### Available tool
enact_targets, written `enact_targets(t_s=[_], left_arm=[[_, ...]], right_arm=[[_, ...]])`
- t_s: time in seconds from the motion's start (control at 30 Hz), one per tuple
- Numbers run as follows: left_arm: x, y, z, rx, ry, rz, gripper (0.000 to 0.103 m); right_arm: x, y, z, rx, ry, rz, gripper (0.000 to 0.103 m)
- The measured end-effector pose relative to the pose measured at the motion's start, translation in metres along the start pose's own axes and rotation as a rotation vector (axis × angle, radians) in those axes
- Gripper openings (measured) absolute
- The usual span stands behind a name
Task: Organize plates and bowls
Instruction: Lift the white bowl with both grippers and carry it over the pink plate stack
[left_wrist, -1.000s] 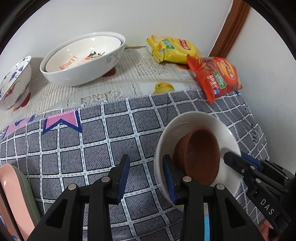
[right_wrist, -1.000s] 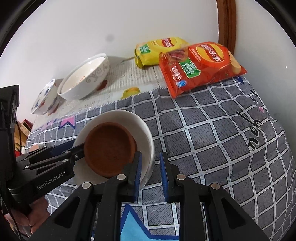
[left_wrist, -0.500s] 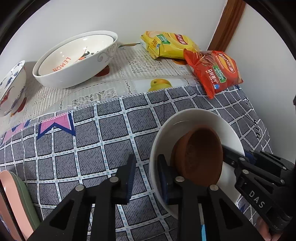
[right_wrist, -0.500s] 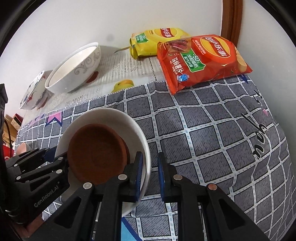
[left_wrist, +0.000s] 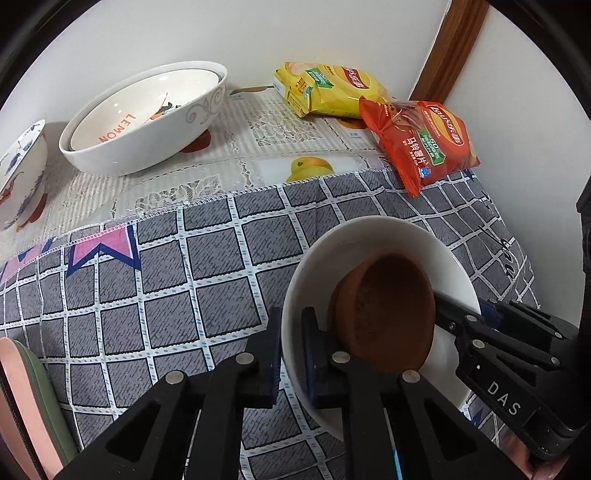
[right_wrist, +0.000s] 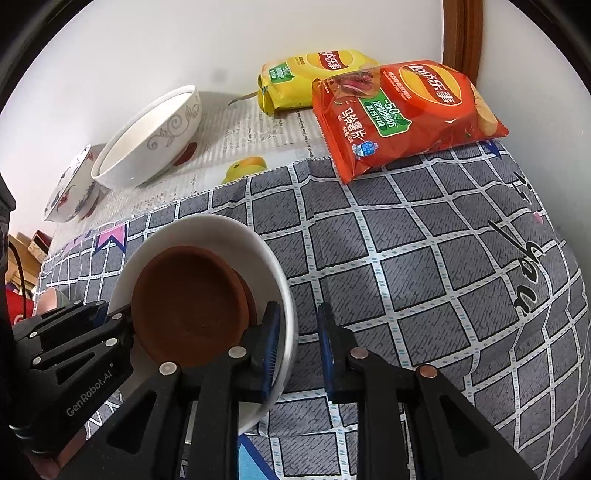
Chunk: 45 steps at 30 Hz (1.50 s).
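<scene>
A white bowl (left_wrist: 369, 236) with a brown clay dish (left_wrist: 384, 310) tilted inside it sits over the grey checked cloth (left_wrist: 166, 295). My left gripper (left_wrist: 291, 354) is shut on the bowl's near-left rim, one finger inside and one outside. In the right wrist view the same white bowl (right_wrist: 207, 232) and brown dish (right_wrist: 188, 302) lie at lower left. My right gripper (right_wrist: 298, 345) straddles the opposite rim with its jaws opening. Its inner pad lies against the wall, and cloth shows between the rim and the outer pad.
Two nested large white bowls (left_wrist: 147, 118) and a blue-patterned bowl (left_wrist: 22, 173) stand at the back left by the wall. A yellow snack bag (left_wrist: 328, 88) and a red chip bag (left_wrist: 421, 144) lie at the back right. Pink and green plates (left_wrist: 22, 406) show at the lower left.
My left gripper's jaws have closed from wide apart onto the white bowl's rim. My right gripper's jaws have parted a little, leaving a gap at the rim's outer side.
</scene>
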<state>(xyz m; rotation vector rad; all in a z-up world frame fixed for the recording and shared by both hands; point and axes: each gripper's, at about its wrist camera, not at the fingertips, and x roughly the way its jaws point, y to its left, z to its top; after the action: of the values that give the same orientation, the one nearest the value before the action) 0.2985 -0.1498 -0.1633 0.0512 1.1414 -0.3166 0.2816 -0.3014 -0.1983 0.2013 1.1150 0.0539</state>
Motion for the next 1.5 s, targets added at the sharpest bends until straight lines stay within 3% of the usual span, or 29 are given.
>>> enact_targets(t_s=[0.37,0.57,1.13,1.5], left_arm=[[0.001,0.002,0.001,-0.017,0.000,-0.005,0.009],[0.000,0.002,-0.002,-0.014,-0.015,0.002,0.010],[0.003,-0.001,-0.001,-0.023,-0.017,0.020,0.010],[-0.014,0.010,-0.015,-0.058,-0.008,-0.020,0.009]], right_arm=[[-0.004,0.000,-0.004,0.015,-0.059,0.014,0.020],[-0.003,0.004,-0.005,0.031,-0.060,0.034,0.010],[-0.002,0.002,-0.004,0.046,-0.056,0.039,0.010],[-0.018,0.009,-0.016,0.093,-0.073,0.041,0.009]])
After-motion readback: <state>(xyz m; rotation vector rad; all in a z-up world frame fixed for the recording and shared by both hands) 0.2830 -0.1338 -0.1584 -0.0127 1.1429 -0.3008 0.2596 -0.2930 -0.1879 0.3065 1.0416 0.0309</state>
